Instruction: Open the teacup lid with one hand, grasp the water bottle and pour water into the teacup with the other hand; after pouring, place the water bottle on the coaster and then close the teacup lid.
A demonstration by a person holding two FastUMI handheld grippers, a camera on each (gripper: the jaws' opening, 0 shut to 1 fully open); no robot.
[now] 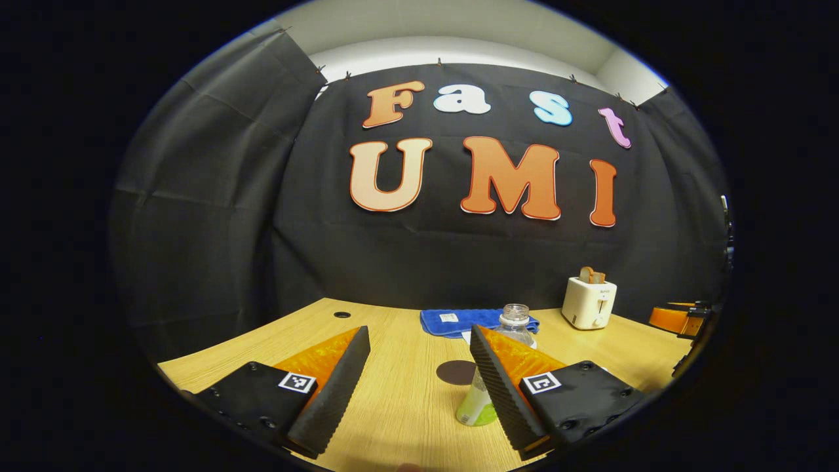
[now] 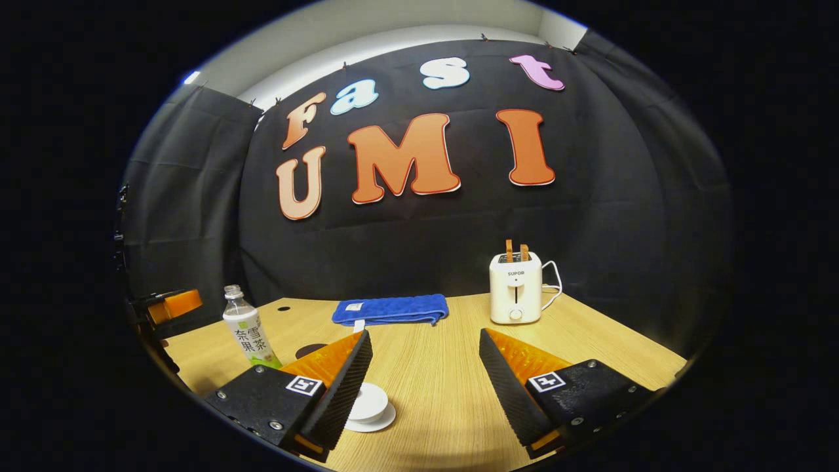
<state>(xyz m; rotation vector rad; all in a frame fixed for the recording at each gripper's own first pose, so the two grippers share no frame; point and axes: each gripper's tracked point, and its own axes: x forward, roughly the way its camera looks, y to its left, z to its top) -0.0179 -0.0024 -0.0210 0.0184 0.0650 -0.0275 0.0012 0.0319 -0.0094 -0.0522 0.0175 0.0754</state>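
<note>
A clear water bottle (image 1: 513,326) with a green label and no cap stands on the wooden table (image 1: 406,406). My left gripper (image 1: 419,331) is open, and its right finger partly hides the bottle, which lies just beyond the jaws. A dark round coaster (image 1: 457,372) lies left of the bottle. In the right gripper view the bottle (image 2: 248,331) stands far left with the coaster (image 2: 311,349) beside it. My right gripper (image 2: 424,334) is open over the table. A white lidded teacup (image 2: 370,401) on a saucer sits low by its left finger, partly hidden.
A folded blue towel (image 2: 391,309) lies at the back of the table, with a white toaster (image 2: 516,288) holding toast to its right. The left gripper (image 2: 164,305) shows at the far left of the right gripper view. A cable hole (image 1: 341,314) marks the tabletop.
</note>
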